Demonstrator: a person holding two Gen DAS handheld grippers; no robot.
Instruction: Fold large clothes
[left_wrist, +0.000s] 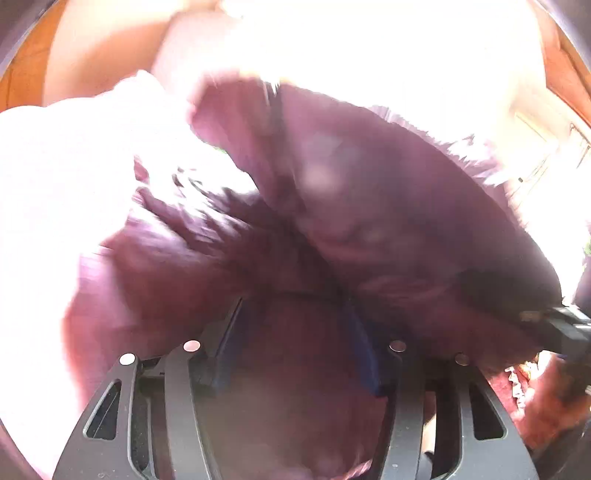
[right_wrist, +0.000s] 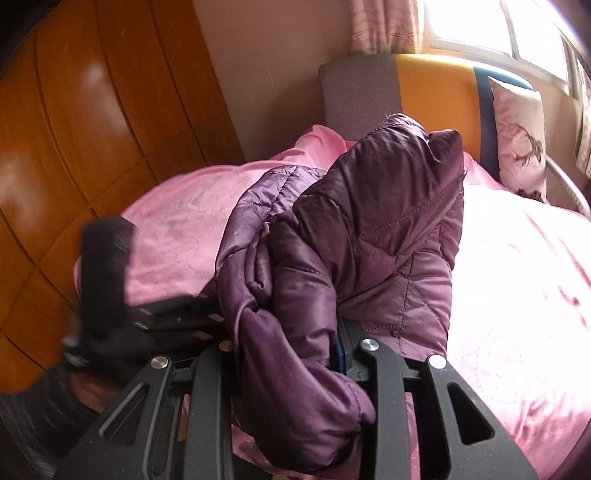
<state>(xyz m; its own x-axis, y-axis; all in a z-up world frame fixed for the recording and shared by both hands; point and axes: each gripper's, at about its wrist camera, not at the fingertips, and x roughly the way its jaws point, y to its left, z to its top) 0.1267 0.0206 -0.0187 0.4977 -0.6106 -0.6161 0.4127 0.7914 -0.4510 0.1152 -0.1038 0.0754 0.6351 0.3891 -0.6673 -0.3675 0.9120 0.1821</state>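
Above the pink bed (right_wrist: 517, 280), a purple quilted jacket (right_wrist: 369, 229) is held up by both tongs.

Jacket fabric is pinched between the fingers of the right tongs (right_wrist: 291, 354), and the bunched garment hangs over them, with a wooden wardrobe (right_wrist: 74, 147) seen at the left and a pillow (right_wrist: 521, 136) by the headboard. In the blurred left view, jacket fabric (left_wrist: 351, 221) is likewise clamped in the left tongs (left_wrist: 291, 332).

Pink-quilted bed (right_wrist: 517, 295), purple padded jacket (right_wrist: 351, 240) and pillow (right_wrist: 521, 136) atop.
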